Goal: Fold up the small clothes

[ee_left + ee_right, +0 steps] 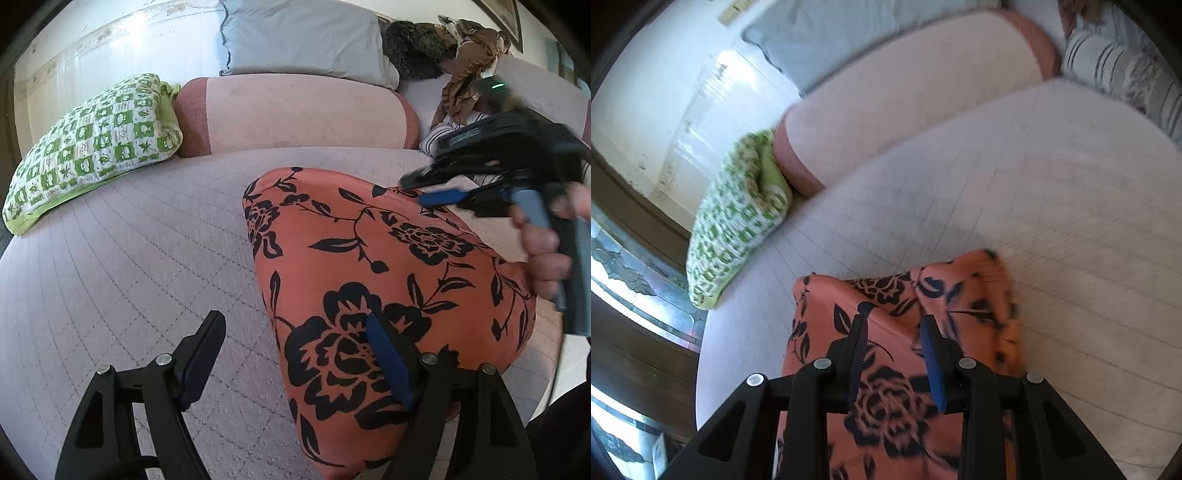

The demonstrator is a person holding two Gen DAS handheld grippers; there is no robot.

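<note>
Home bedroom indicated. Quilted pale bedspread point(129, 258) spread over bed, filling near and middle ground. Green-and-white patterned pillow point(92, 147) laid at far left; pink bolster point(295, 114) set beside it; grey-blue pillow point(299, 37) propped behind against white wall. Heap of clothes point(465, 66) piled at far right. Framed picture point(506, 18) hung on wall, far right.

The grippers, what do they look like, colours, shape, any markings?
Both are matte black plastic. The left gripper has two tapering fingers with blue pads and silver pivot screws on triangular cut-out links. The right gripper is built the same; the left wrist view shows its body with a grey-blue handle and a small green light.
</note>
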